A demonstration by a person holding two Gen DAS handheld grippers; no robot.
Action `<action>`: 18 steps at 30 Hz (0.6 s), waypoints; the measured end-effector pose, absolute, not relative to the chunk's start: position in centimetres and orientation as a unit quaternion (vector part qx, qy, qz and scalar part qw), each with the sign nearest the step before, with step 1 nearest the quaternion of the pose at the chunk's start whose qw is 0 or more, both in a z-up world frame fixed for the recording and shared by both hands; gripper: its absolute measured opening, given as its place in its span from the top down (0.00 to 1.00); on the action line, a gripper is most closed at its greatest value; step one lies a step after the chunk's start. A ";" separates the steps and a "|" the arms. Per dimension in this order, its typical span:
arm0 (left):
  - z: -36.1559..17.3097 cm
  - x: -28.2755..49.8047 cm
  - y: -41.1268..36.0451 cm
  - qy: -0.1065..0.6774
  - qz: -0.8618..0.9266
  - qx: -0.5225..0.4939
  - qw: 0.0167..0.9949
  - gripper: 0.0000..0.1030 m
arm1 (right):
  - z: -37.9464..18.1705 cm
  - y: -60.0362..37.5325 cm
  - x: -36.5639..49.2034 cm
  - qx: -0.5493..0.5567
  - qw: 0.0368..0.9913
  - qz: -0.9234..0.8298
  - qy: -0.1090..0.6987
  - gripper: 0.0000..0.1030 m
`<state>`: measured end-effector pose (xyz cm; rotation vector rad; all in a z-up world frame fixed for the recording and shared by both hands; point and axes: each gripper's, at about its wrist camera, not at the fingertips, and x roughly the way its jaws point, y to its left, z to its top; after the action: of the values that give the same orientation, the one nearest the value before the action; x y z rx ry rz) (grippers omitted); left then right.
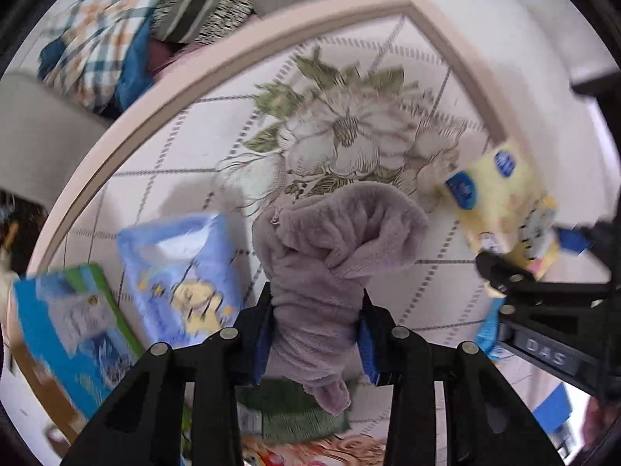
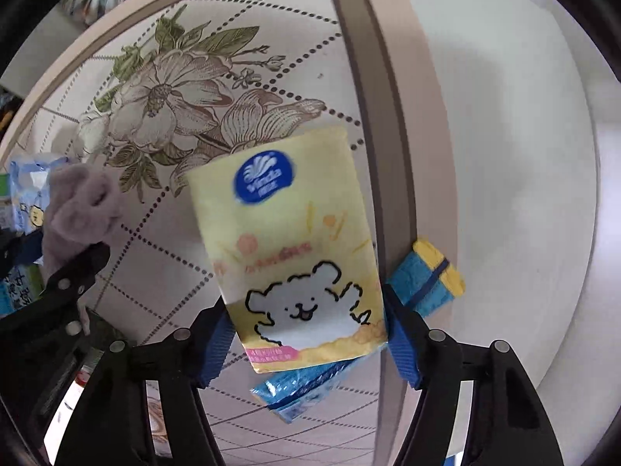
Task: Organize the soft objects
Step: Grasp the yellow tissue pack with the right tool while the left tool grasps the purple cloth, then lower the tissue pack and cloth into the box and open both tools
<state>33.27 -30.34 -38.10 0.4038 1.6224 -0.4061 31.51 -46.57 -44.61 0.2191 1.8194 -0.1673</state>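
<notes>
My left gripper is shut on a fluffy grey-purple cloth and holds it bunched above the floral table top. My right gripper is shut on a yellow tissue pack with a white dog drawing and holds it above the table. The right gripper with the yellow pack also shows at the right of the left wrist view. The cloth and left gripper show at the left of the right wrist view.
A light blue tissue pack and a blue-green pack lie at the left. A green knit item lies under the left gripper. A blue pack and a blue-yellow sponge lie near the table's beige rim. Folded fabrics lie beyond the table.
</notes>
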 end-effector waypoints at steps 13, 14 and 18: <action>-25.8 30.5 -17.5 0.669 -0.168 0.031 0.724 0.67 | -32.7 -37.2 28.0 0.157 0.688 -0.039 0.708 0.36; -24.9 30.4 -15.8 0.666 -0.163 0.022 0.728 0.67 | -31.7 -35.8 27.8 0.158 0.694 -0.032 0.702 0.36; -21.7 29.7 -9.2 0.650 -0.137 0.001 0.747 0.67 | -27.8 -28.7 27.5 0.153 0.716 -0.001 0.681 0.36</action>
<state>29.70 -9.20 -21.75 0.0031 1.4223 -0.3005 27.49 -28.67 -27.80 0.3393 1.5064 -0.0027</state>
